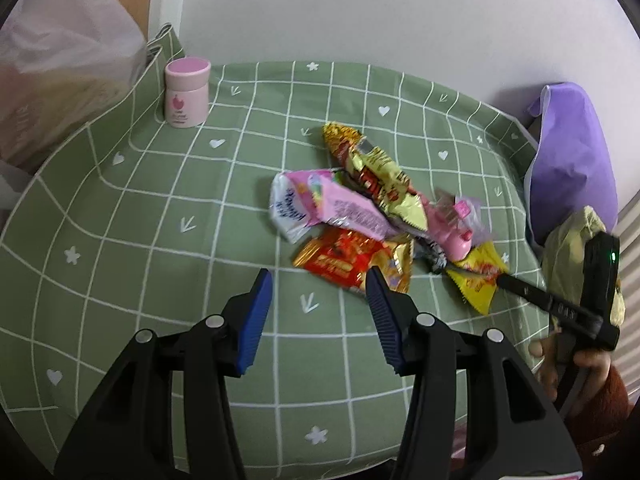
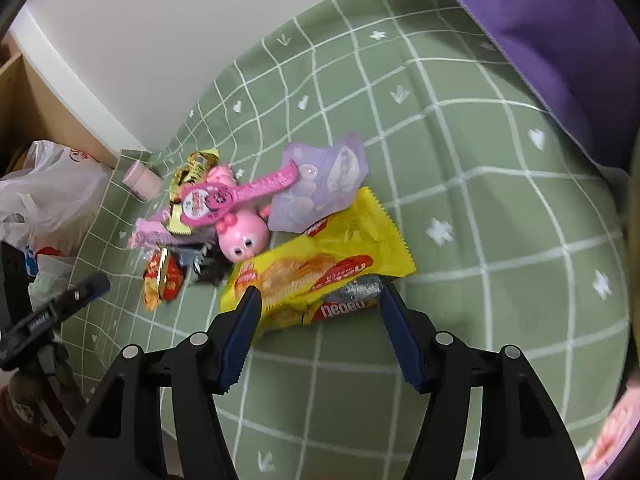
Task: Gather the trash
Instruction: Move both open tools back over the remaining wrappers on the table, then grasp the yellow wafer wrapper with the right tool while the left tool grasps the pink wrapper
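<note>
Green checked tablecloth [image 2: 460, 200]: may bunch under my jaws. Yellow snack wrapper [image 2: 320, 268], heap's near edge, between my spread, empty right gripper [image 2: 320, 300]: may slide. Pink toy [image 2: 240, 236], touching it: mistakable for trash. Left gripper [image 1: 320, 280]: spread, empty.

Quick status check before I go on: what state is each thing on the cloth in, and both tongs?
Left tongs: open, empty, by the red wrapper.
Right tongs: open, straddling the yellow wrapper, not pinching it.
Pink jar: upright, lid on, apart from the pile.
Pink toy: lying in the pile.
Purple pouch: flat, crumpled.
White plastic bag: slumped beside the table.
</note>
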